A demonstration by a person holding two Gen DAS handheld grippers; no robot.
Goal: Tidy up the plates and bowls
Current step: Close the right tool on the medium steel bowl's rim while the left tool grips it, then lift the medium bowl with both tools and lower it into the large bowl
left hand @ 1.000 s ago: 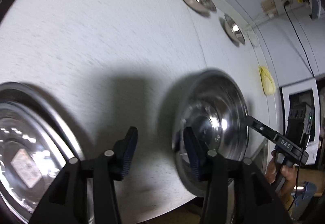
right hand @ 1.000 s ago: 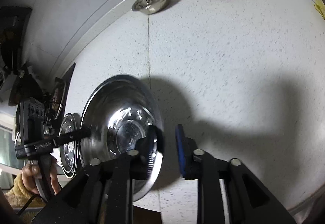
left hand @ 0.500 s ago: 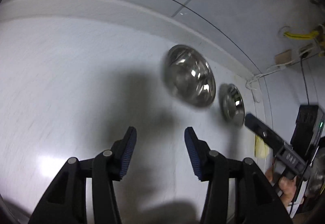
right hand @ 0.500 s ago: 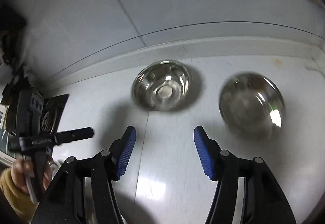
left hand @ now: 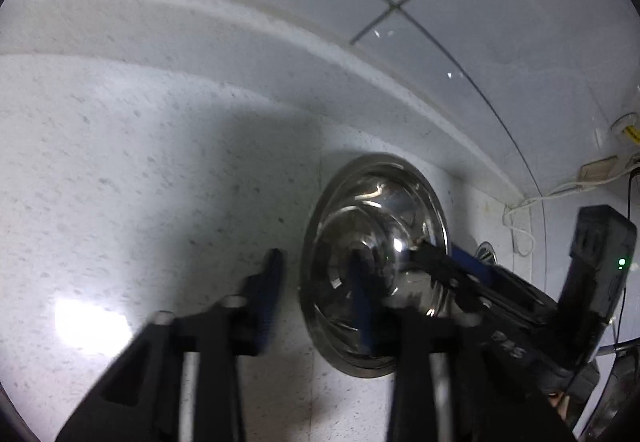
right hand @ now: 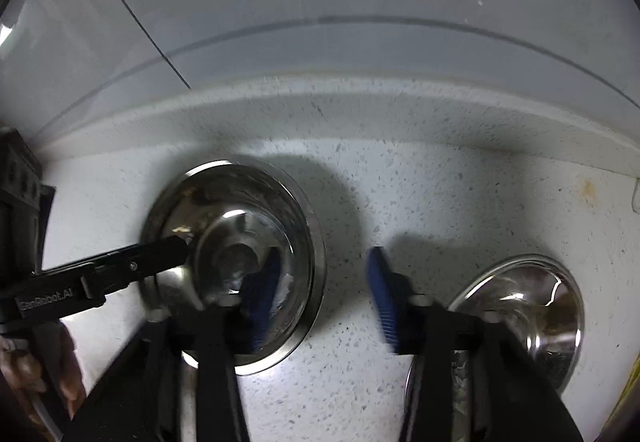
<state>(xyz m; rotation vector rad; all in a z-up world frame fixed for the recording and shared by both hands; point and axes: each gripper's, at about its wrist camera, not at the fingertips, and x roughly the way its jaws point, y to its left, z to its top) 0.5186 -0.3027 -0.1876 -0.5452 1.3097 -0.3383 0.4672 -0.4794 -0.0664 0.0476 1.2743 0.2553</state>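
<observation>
A steel bowl stands on the speckled white counter close to the back wall; it shows again in the right wrist view. My left gripper straddles its left rim, one pad outside and one inside, with the jaws closing and the pads still off the metal. My right gripper straddles the opposite rim of the same bowl, its jaws closing too, with a gap on both sides of the rim. A second steel bowl sits to the right, partly hidden behind the right gripper's finger.
A raised ledge and tiled wall run just behind the bowls. A white cable lies in the far right corner. A person's hand holds the left gripper's handle at the lower left. A dark block stands at the left edge.
Both grippers let go of the large bowl near the counter's front, swept to the back wall and came down over one small bowl. Both pairs of jaws have narrowed over the last half second.
</observation>
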